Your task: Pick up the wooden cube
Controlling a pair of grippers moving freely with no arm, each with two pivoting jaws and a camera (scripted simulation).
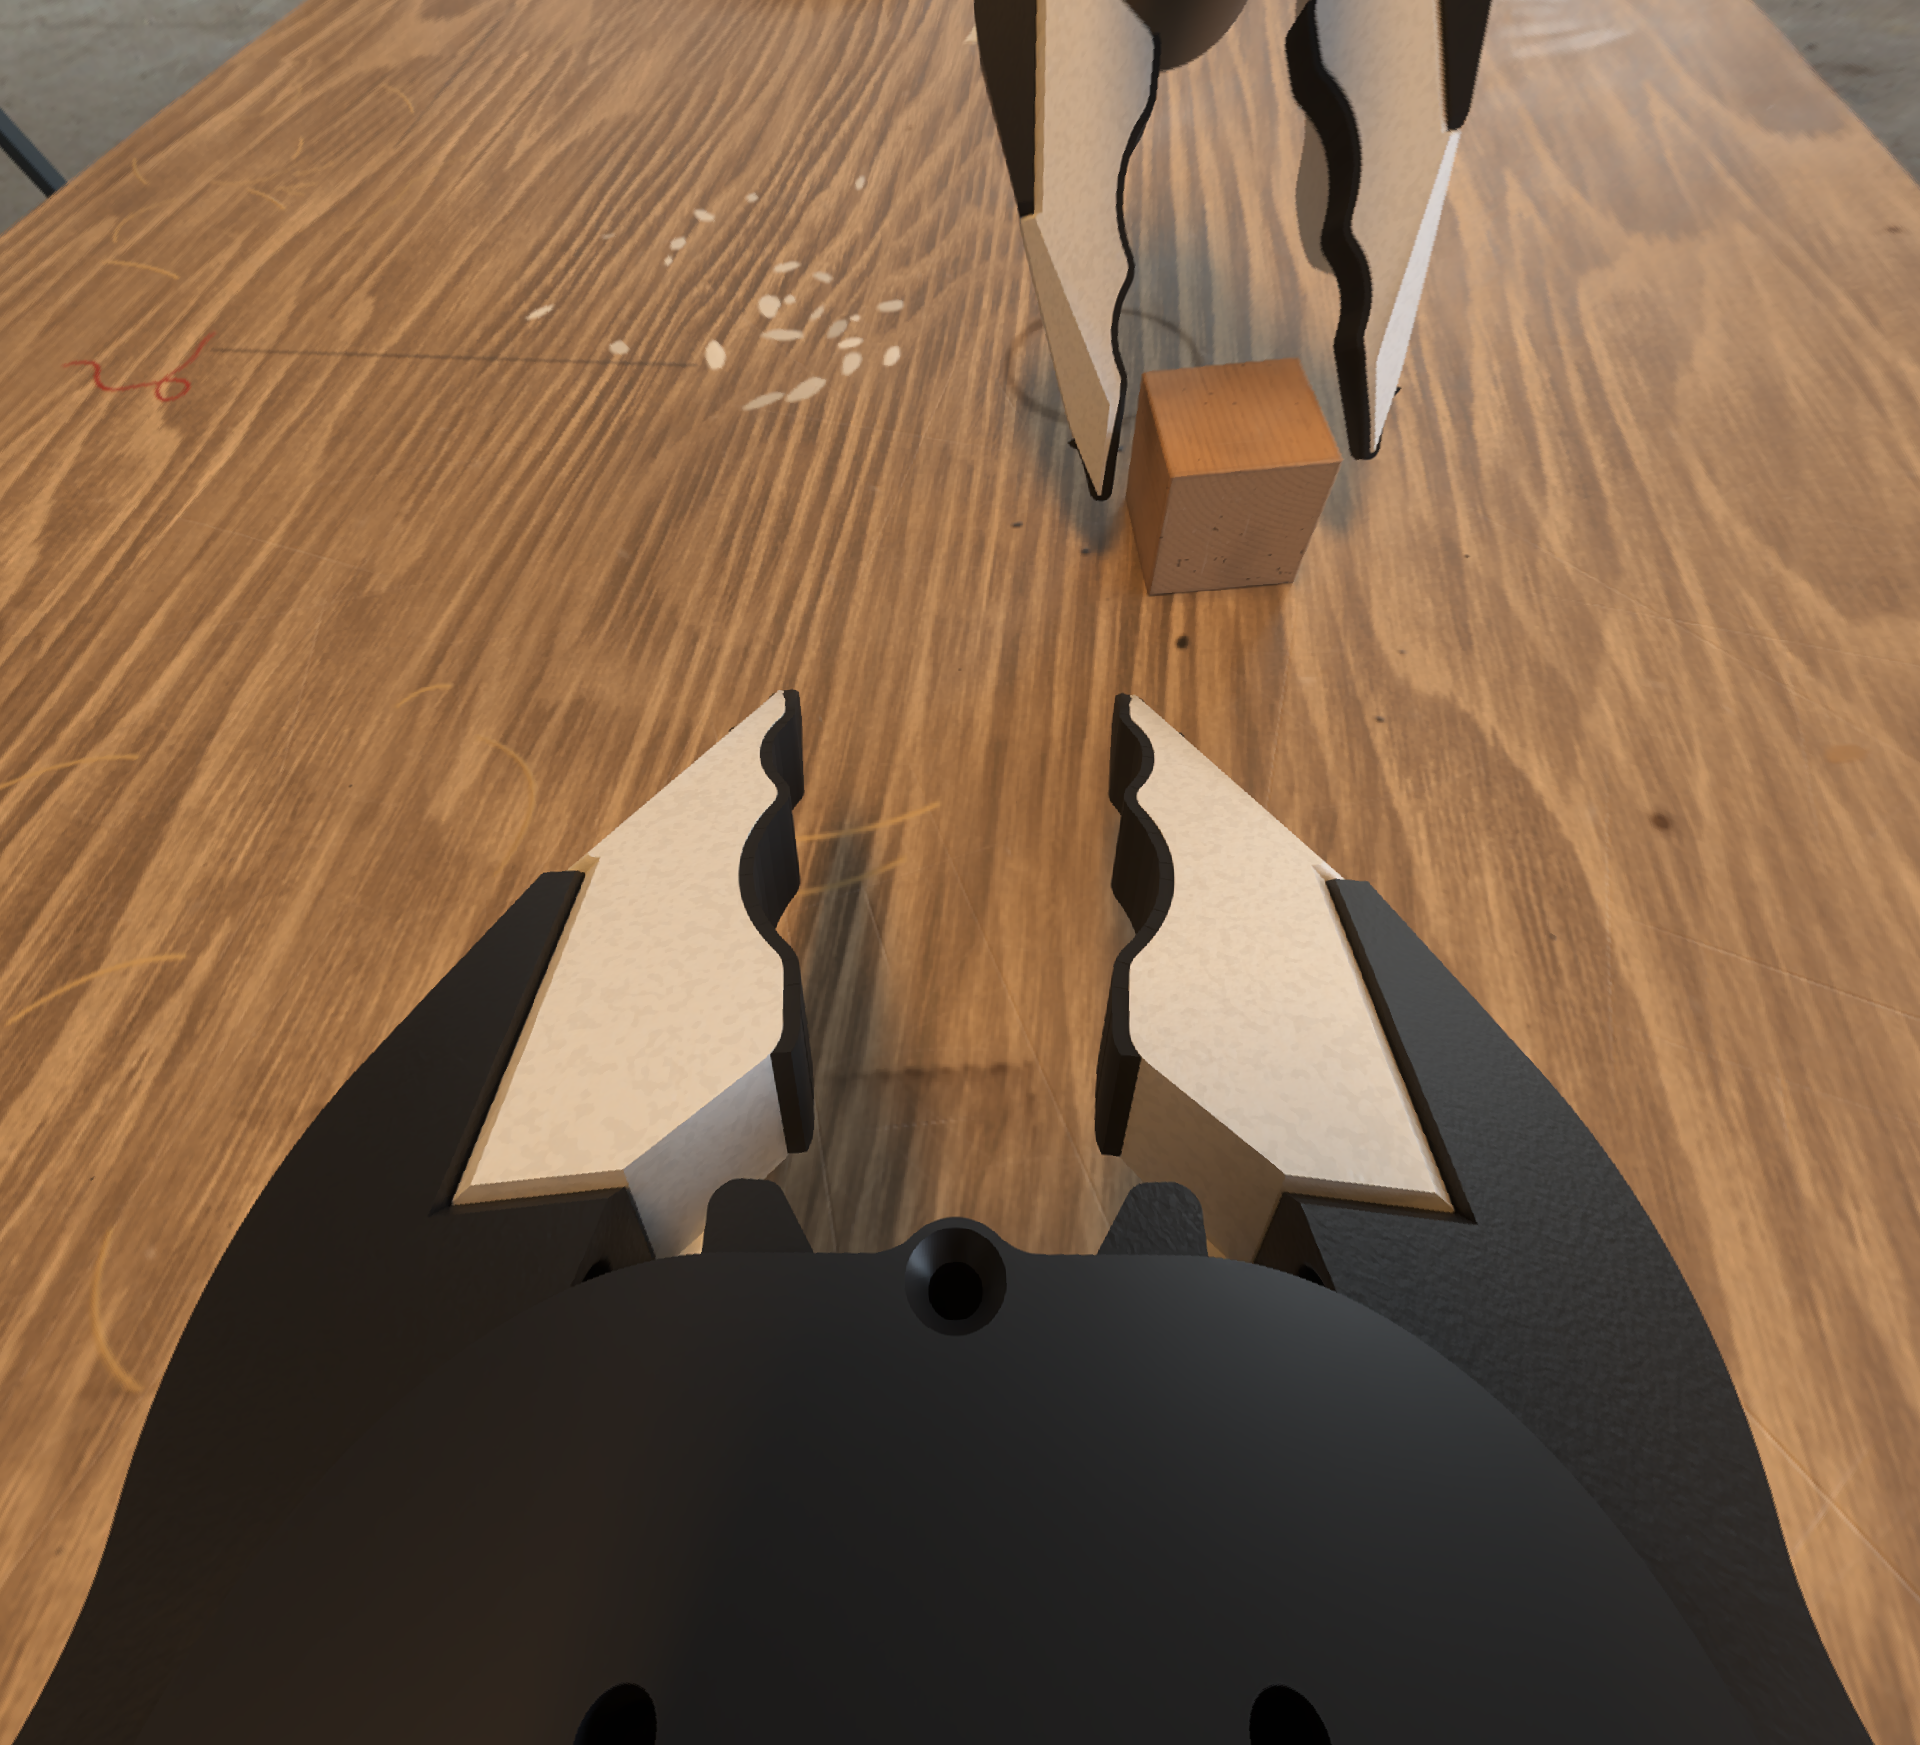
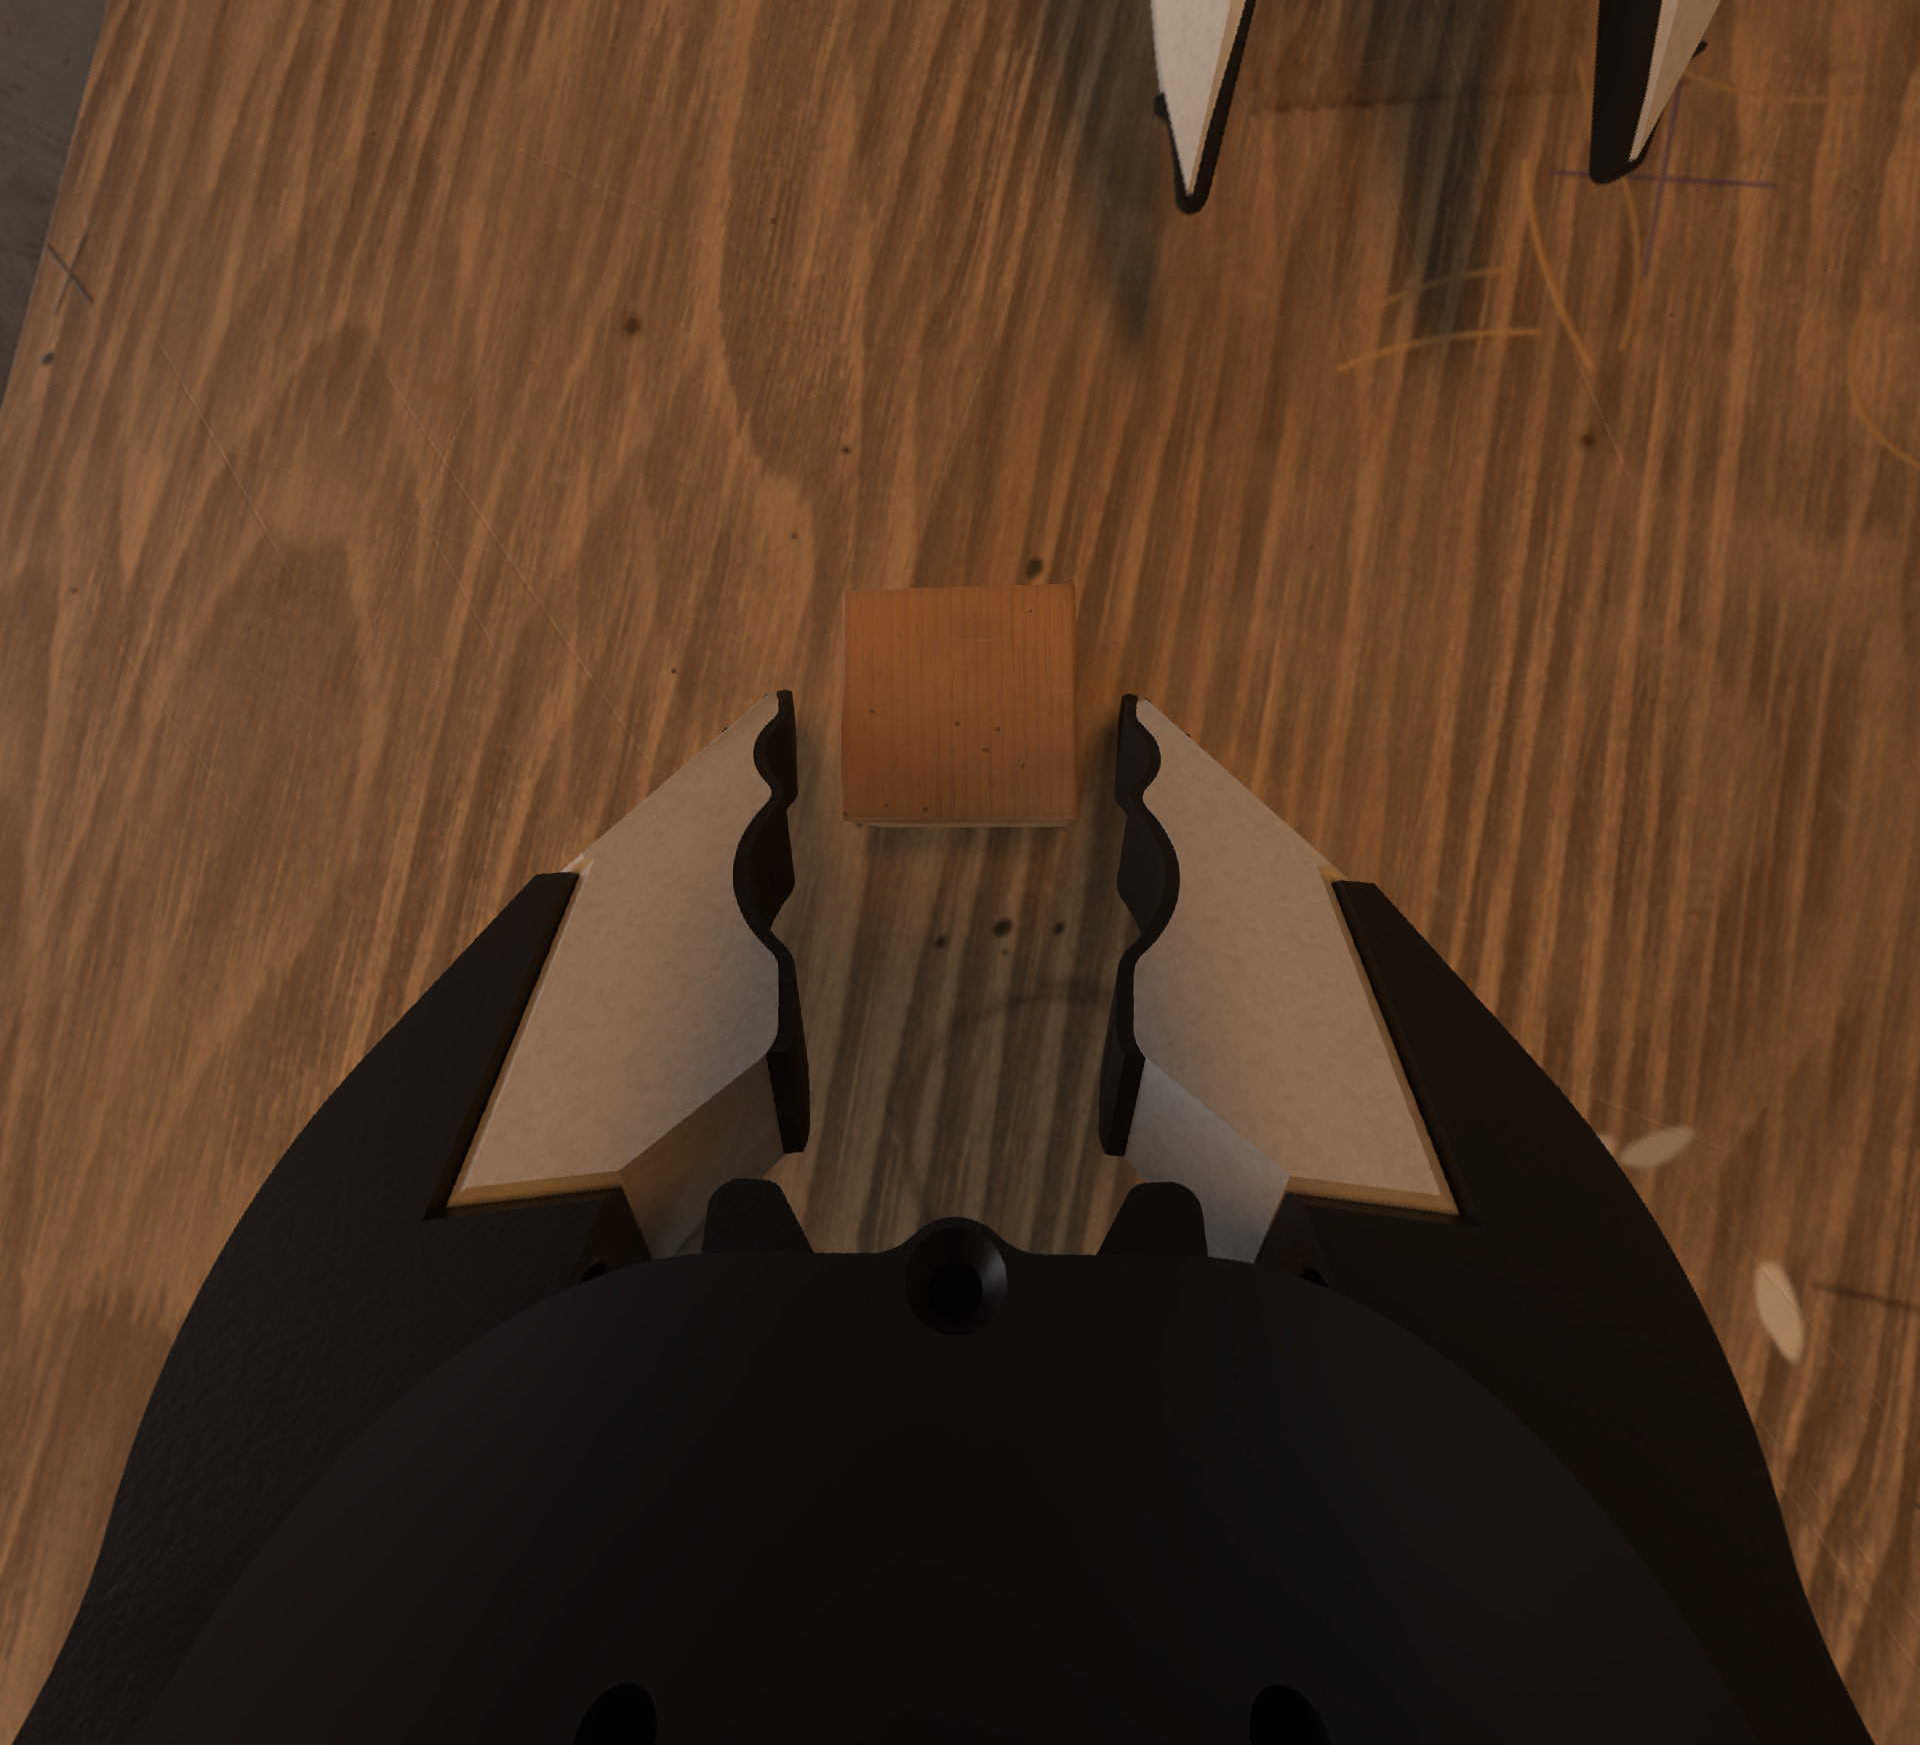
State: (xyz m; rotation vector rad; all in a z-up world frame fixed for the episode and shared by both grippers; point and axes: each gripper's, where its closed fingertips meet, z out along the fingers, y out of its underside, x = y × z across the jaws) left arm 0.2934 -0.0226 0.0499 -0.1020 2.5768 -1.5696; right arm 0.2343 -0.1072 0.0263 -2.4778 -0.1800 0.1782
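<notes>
Nearest in the right wrist view, the right gripper (image 2: 956, 713) is seen with its jaws spread, nothing clasped. The wooden cube (image 2: 958, 706) is set on the table (image 2: 416, 448) between the fingertips (image 2: 774, 729), a narrow gap being left on each side. For a sound grasp, the jaws are best lowered further, so that the side faces are met squarely and centred before closing; an uneven approach is likely to nudge the cube aside. Farther off, the left gripper (image 2: 1403, 189) is held apart from the cube, its jaws likewise released and empty.
</notes>
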